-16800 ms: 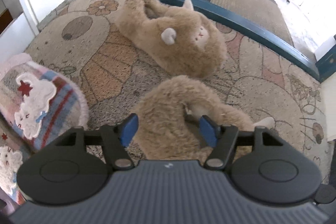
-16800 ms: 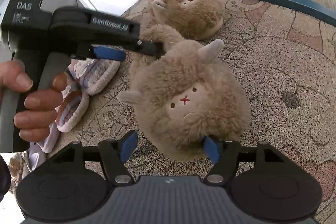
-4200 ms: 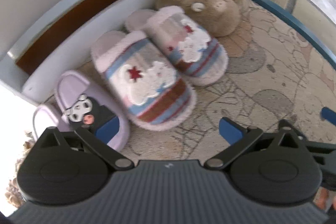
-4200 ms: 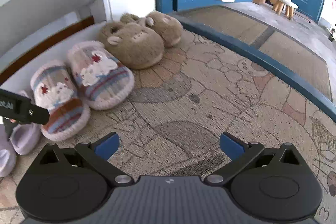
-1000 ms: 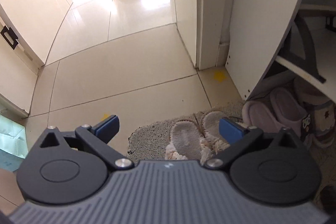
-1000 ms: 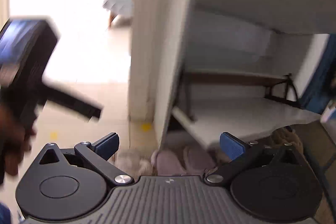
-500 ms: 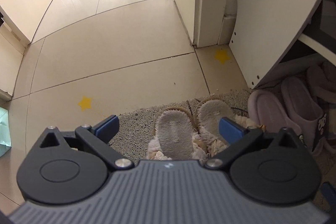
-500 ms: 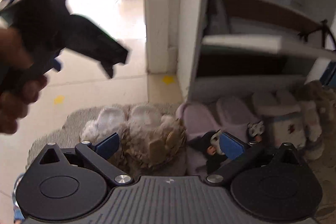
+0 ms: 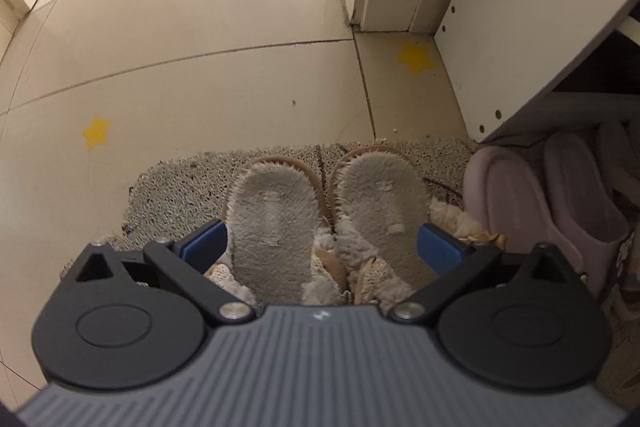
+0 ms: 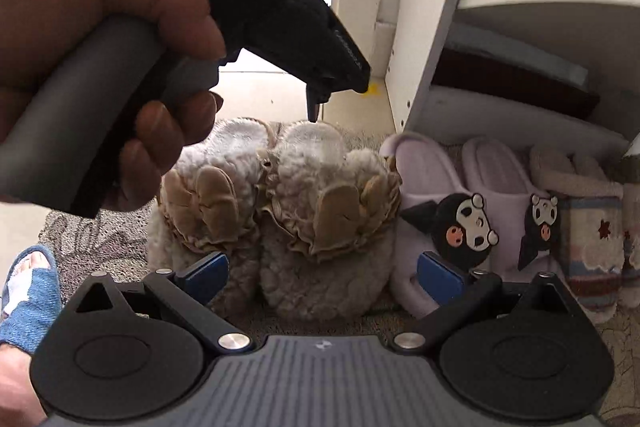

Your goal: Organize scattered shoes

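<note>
— Doormat [image 9: 180,187] underfoot, tile floor [image 9: 200,67] beyond; where is the fluffy slipper pair [image 9: 324,211]?

— At twelve o'clock from the left gripper [image 9: 322,245], on the mat, long axes running straight away from it, heels far; left gripper seems nearer, hovering over them; its jaws are spread wide, straddling both slippers, gripping nothing.

— And the right gripper [image 10: 322,273]?

— Also wide apart and empty, toes just ahead; whether it touches the fleece is probably too close to call; lilac slippers [image 10: 452,195] lie at two o'clock beneath the white shelf [image 10: 552,3].
</note>
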`<state>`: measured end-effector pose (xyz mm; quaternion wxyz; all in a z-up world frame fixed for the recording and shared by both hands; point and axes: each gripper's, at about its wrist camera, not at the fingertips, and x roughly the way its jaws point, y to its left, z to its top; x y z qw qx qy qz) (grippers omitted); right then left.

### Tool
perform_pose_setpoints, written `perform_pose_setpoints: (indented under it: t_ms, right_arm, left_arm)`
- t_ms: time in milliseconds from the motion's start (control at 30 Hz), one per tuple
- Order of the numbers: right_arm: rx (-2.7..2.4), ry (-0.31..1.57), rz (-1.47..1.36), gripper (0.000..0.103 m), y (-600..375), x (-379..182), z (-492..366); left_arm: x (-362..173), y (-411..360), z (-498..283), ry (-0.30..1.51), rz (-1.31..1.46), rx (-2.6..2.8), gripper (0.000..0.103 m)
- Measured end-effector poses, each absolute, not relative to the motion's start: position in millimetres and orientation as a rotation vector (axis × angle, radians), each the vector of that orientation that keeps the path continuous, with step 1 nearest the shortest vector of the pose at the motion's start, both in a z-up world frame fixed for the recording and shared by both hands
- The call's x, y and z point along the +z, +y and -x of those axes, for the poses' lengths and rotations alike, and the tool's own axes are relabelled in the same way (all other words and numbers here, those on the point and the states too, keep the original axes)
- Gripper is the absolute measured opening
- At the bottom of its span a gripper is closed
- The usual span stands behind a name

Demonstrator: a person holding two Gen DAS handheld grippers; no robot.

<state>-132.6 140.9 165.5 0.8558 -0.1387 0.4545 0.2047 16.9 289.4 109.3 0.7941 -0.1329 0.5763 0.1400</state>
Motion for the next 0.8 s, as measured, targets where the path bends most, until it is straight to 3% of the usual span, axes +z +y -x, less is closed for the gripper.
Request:
perform_pose_setpoints:
  t_ms: [100, 400, 500, 633, 800]
  right_arm:
    - [0.411, 0.949, 0.306, 0.09, 138, 157, 133]
    - [0.45, 0.932, 0.344, 0.083, 146, 143, 140]
    - [0.447, 0.927, 0.355, 0.075, 146, 142, 142]
    - [0.429, 0.944, 0.345, 0.07, 142, 140, 140]
    - [0.398, 0.94, 0.327, 0.07, 139, 136, 138]
  left_arm:
    - [101, 288, -21, 1.247, 0.294, 0.304, 0.103]
    - [82, 281, -27, 1.285, 0.299, 0.344, 0.103]
    - [82, 281, -28, 1.275, 0.334, 0.36, 0.102]
    - [67, 278, -31, 1.341, 0.299, 0.38, 0.09]
    - [56, 285, -32, 1.343, 0.344, 0.383, 0.091]
